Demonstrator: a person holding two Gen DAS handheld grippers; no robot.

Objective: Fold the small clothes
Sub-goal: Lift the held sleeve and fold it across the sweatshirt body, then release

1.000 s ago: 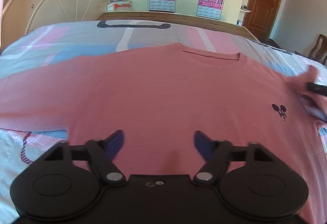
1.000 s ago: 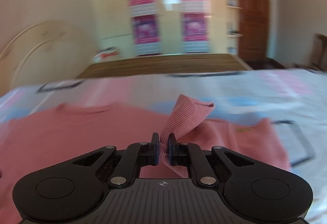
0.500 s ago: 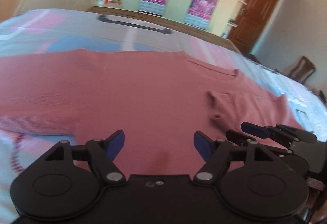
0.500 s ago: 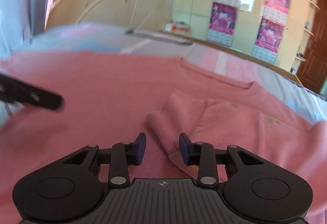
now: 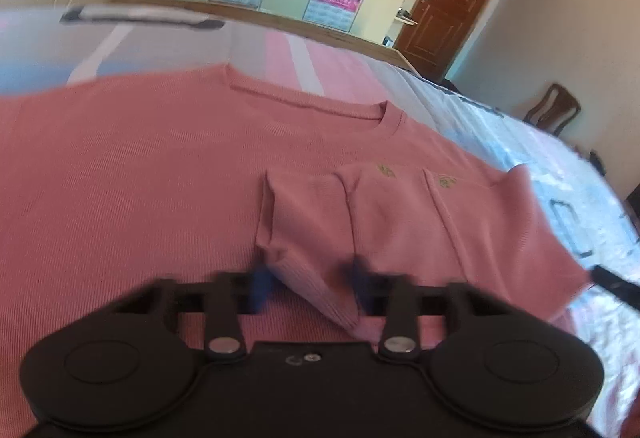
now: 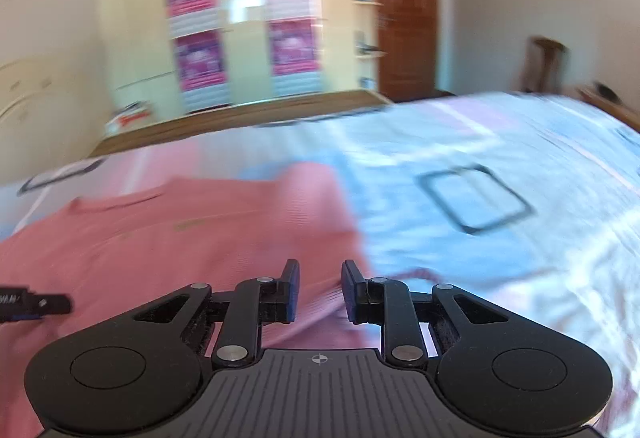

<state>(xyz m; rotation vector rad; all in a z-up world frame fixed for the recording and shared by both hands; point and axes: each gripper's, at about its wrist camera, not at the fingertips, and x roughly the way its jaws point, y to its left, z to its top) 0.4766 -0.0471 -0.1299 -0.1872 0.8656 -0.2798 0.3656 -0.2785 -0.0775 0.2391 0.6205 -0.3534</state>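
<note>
Left gripper (image 5: pixel 308 280) half-open astride folded sleeve (image 5: pixel 308 222) of pink shirt (image 5: pixel 132 198) on bed (image 6: pixel 500 174); right gripper (image 6: pixel 319 290) narrowly open, empty. Knit looks light, limp; pinch sleeve's doubled edge.

Pink top, one sleeve folded in

The pink ribbed top (image 5: pixel 132 198) lies spread flat on the bed, neckline at the far side. Its right sleeve (image 5: pixel 312 234) is folded inward across the chest, cuff end nearest the camera, lying in a raised ridge. Small yellow-green marks show on the folded-over cloth beside it.
</note>
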